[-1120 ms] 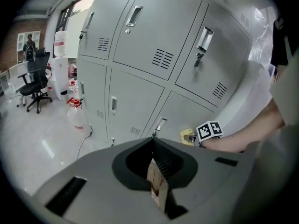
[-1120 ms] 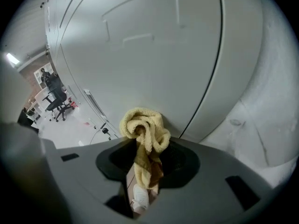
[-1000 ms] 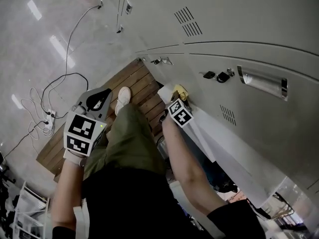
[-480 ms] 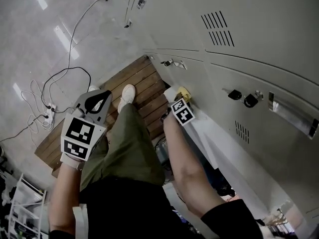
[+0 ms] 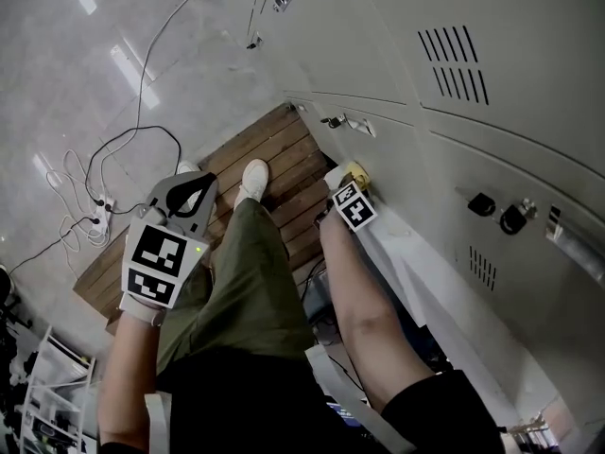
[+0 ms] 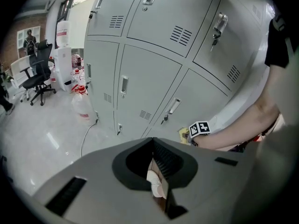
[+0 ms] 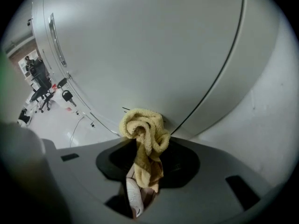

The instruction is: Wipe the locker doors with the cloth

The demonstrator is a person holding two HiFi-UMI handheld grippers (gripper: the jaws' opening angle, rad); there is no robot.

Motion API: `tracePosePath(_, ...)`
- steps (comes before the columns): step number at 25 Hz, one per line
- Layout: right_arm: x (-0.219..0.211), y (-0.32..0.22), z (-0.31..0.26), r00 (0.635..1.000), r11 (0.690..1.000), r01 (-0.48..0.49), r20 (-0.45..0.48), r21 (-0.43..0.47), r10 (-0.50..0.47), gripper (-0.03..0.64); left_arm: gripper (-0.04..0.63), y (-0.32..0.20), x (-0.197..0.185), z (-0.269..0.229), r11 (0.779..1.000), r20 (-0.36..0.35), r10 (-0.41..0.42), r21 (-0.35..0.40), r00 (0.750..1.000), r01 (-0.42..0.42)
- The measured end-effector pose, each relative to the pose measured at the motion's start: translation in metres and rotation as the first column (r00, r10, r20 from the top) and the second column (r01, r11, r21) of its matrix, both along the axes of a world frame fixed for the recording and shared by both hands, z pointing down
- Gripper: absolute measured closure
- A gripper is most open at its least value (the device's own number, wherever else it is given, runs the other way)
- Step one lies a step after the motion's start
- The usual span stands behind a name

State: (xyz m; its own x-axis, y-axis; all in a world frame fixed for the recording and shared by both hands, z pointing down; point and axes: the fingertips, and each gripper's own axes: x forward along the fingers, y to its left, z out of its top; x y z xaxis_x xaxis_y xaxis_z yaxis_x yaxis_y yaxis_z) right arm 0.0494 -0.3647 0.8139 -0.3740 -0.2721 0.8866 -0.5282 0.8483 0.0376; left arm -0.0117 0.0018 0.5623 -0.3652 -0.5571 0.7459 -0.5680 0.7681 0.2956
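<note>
The right gripper (image 5: 351, 180) has its fingers clamped on a yellow cloth (image 7: 144, 135). The bunched end of the cloth sticks out past the fingertips and presses against a grey locker door (image 7: 140, 45), right beside a seam between two panels. In the head view this contact sits low on the lockers (image 5: 454, 159), just above a wooden floor platform (image 5: 269, 154). The person's right forearm (image 5: 354, 291) reaches down to it.

The left gripper (image 6: 155, 164) has its fingers together with nothing between them. It hangs well apart from the lockers, out over the person's left leg in green trousers (image 5: 246, 282). A white shoe (image 5: 253, 178) rests on the platform. Cables (image 5: 104, 173) trail across the shiny floor (image 5: 57, 83) to the left.
</note>
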Motion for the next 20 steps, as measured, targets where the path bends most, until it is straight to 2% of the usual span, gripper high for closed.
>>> tracePosePath(8, -0.012, 0.011, 0.016, 1.000, 1.000, -0.013, 0.001, -0.023, 0.013, 0.477, 0.586, 0.002, 0.001, 0.002, 1.000, -0.003, 0.023, -0.016, 1.000, -0.023)
tracePosePath(20, -0.023, 0.022, 0.004, 0.999, 0.996, 0.034, 0.023, -0.078, -0.033, 0.477, 0.586, -0.003, 0.003, -0.011, 1.000, 0.003, 0.011, -0.010, 1.000, -0.011)
